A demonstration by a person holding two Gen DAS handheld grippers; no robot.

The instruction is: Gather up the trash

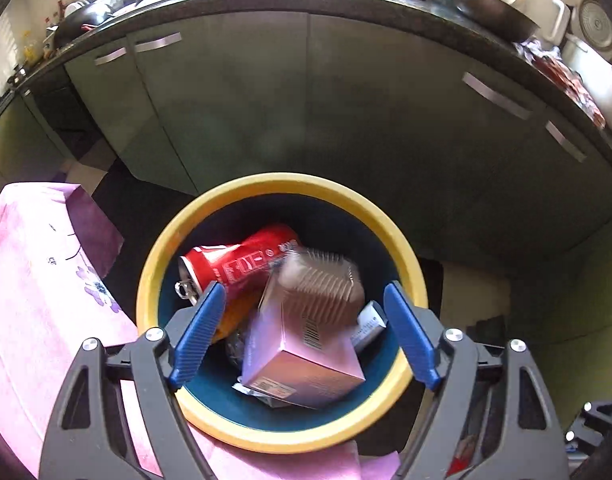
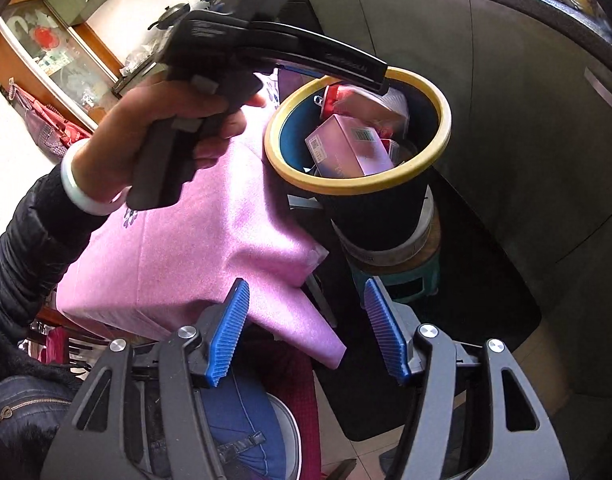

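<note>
A dark blue trash bin with a yellow rim (image 1: 402, 240) stands beside the pink-covered table. It holds a red soda can (image 1: 242, 260), a pink box (image 1: 302, 360) and a blurred brownish box (image 1: 326, 284) that sits on top of the pile. My left gripper (image 1: 306, 320) is open and empty right above the bin mouth. In the right wrist view the bin rim (image 2: 442, 120) shows the same trash, with the left gripper body (image 2: 266, 48) held over it. My right gripper (image 2: 306, 332) is open and empty, lower and nearer, by the table corner.
A pink tablecloth (image 2: 186, 240) covers the table left of the bin. Grey kitchen cabinets (image 1: 306, 100) with metal handles stand behind, under a dark counter with cups and pans (image 1: 486, 4). The bin stands on a stack of tubs and a green stool (image 2: 398, 276).
</note>
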